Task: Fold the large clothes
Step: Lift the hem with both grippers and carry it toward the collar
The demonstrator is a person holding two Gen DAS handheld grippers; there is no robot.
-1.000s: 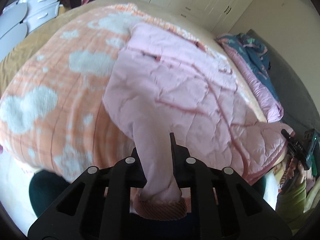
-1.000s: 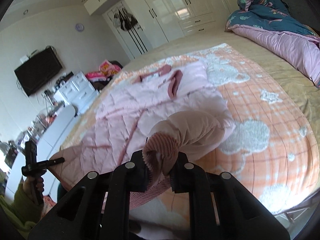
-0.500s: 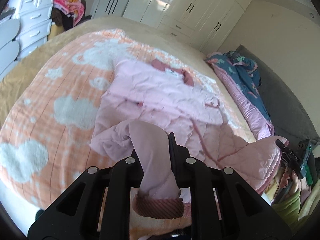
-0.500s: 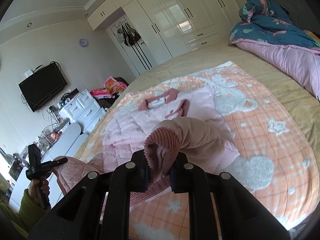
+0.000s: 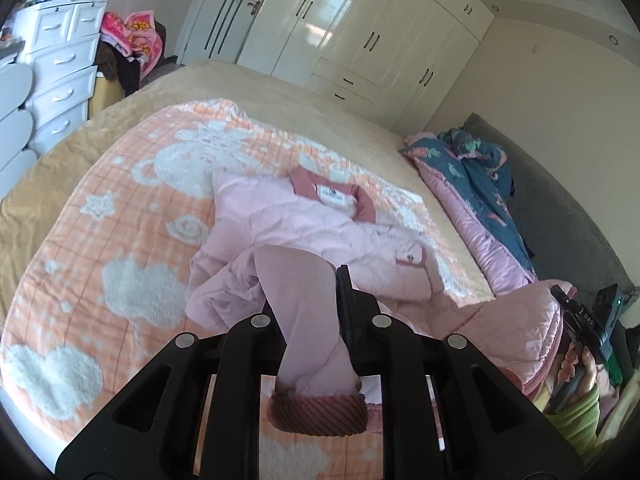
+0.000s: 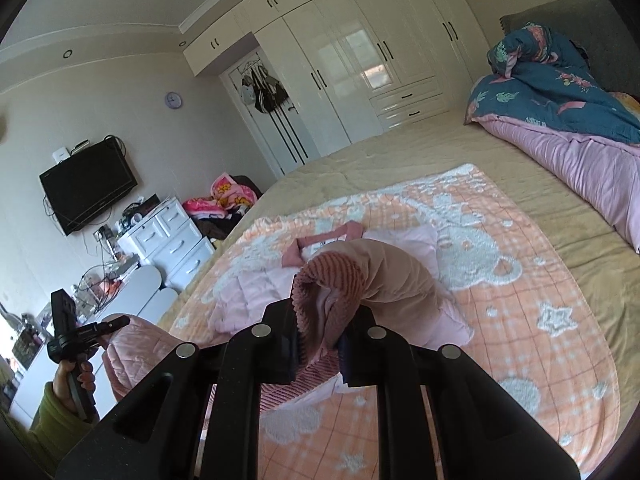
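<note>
While both tools are clamping fabric, the left gripper (image 5: 310, 300) is pinching one pale pink quilted sleeve (image 5: 304, 320) just above its ribbed dusty-rose cuff (image 5: 318, 414), which is hanging below the fingers. The right gripper (image 6: 318, 346) is squeezing the other sleeve (image 6: 384, 276) at its ribbed cuff (image 6: 328, 280), bunched between the fingers. Both sleeves are running from the grippers forward to the pale pink quilted jacket (image 5: 304, 224), which is lying lengthwise on the orange-and-white cloud-patterned blanket (image 5: 120, 240), rose collar (image 5: 332, 194) pointing toward the white wardrobe (image 5: 360, 40). Its near hem is rising in puffy folds. Blanket margin is showing on both sides of the jacket; a tan bedspread (image 6: 440, 152) is lying beyond. A teal-and-pink duvet (image 6: 560, 100) is lying heaped along the bed's far side.
</note>
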